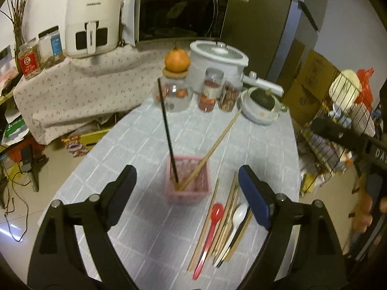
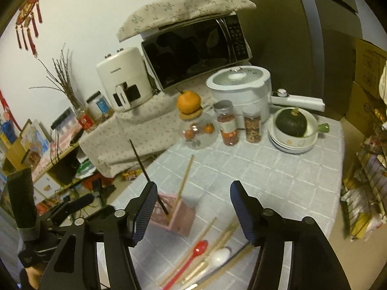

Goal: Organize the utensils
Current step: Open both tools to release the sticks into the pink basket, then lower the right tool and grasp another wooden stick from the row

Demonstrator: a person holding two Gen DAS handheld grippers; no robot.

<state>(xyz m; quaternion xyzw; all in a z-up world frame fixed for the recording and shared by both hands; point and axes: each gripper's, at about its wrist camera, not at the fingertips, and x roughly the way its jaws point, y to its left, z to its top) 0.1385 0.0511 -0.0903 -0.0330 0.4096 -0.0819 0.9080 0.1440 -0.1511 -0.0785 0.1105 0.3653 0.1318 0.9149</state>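
A pink square holder (image 1: 187,181) stands on the grey checked tablecloth, with a black chopstick (image 1: 167,130) and a wooden chopstick (image 1: 212,148) leaning in it. Right of it lie a red spoon (image 1: 210,232), a white spoon (image 1: 235,224) and several wooden chopsticks (image 1: 227,217). My left gripper (image 1: 186,203) is open and empty, hovering just before the holder. My right gripper (image 2: 191,213) is open and empty above the utensil pile; the holder (image 2: 174,213), red spoon (image 2: 191,258) and white spoon (image 2: 219,257) show below it.
At the table's far end stand a glass jar (image 1: 175,94) with an orange on top, two spice jars (image 1: 210,90), a white pot (image 1: 217,60) and stacked bowls with a green squash (image 1: 261,106). A wire rack (image 1: 338,125) stands right; a cloth-covered shelf with an air fryer (image 1: 93,21) stands left.
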